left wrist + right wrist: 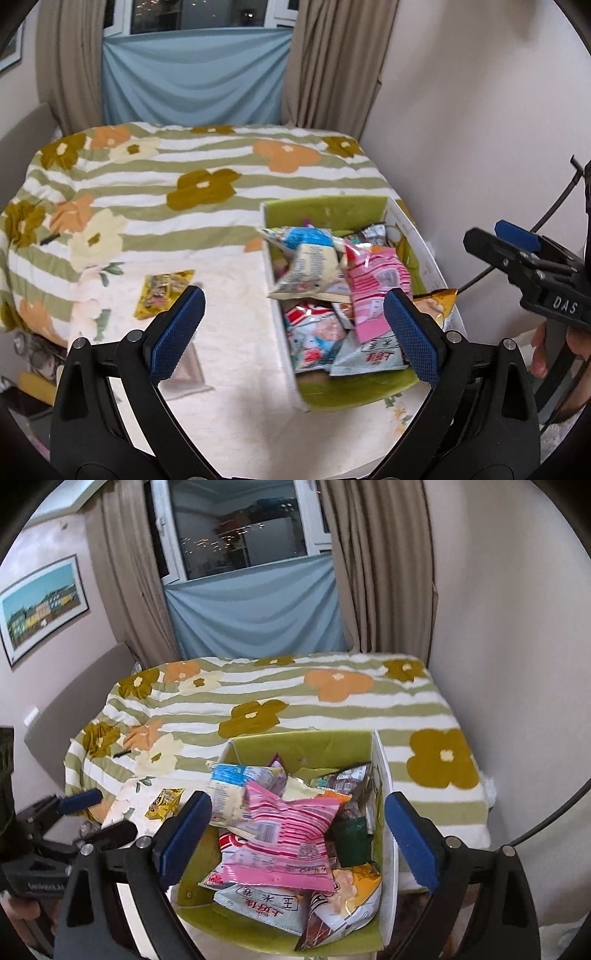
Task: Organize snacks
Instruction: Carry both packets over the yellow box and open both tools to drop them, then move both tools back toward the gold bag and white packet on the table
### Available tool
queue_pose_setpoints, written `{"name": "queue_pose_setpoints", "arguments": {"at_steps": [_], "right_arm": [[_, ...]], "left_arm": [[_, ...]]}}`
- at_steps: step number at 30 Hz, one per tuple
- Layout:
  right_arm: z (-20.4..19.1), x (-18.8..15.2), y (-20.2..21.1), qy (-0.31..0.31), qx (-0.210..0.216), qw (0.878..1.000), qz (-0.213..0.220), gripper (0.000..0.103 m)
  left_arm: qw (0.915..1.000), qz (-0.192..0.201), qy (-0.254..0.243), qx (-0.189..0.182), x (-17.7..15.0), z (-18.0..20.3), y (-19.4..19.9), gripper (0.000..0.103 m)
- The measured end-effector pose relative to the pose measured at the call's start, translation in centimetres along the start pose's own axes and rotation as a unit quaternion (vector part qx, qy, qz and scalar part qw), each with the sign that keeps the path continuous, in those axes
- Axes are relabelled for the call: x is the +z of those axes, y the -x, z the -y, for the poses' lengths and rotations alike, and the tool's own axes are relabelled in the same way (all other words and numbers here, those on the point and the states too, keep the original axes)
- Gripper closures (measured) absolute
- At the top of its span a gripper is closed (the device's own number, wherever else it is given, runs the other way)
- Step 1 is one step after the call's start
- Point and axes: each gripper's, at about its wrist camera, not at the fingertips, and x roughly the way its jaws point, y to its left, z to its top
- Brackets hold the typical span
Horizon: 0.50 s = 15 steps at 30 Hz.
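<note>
Both tongs stood wide open with nothing between their blue pads: the left gripper (293, 334) hung at the bottom of its own view, over the near left wall of the box (325, 208), and the right gripper (299, 840) hung at the bottom of its view, over the box's middle. From the left view we saw the right tongs only as a black jaw with a blue tip cut off by the right edge, and below it a hand (554, 350) mostly out of frame.

The box was heaped, so we could not count the snacks; lower packets were buried. On top lay a pink striped packet (286, 842), and beside it toward the upper left a pale packet with a blue end (236, 786). A white packet with red characters (266, 908) and a yellow bag (354, 893) showed only in part at the near end. A dark green thing (352, 840) by the right wall was too hidden to name.

One small yellow packet (164, 293) lay outside, alone on the cream cloth left of the box, well apart from it. The flowered striped blanket (207, 162) filled the middle, with a blue cloth (192, 85) and curtains (332, 62) across the top.
</note>
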Motion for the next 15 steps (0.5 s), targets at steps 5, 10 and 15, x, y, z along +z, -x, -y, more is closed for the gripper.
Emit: {"name": "queue_pose_setpoints", "arguments": {"at_steps": [5,10,15], "right_arm": [[-4.0,-0.1,0.7,0.023,0.003,1.000,0.011,0.010],[-8.8,-0.3,0.5,0.024,0.007,1.000,0.015,0.010],[-14.0,-0.6,-0.9,0.017,0.009,1.000,0.007,0.010]], "left_arm": [[0.9999,0.010,0.007,-0.003,-0.4,-4.5,1.8,0.006],[0.9999,0.013,-0.005,0.004,-0.4,-9.8,3.3,0.006],[0.9997,-0.001,-0.023,0.002,0.0,-15.5,4.2,0.006]]}}
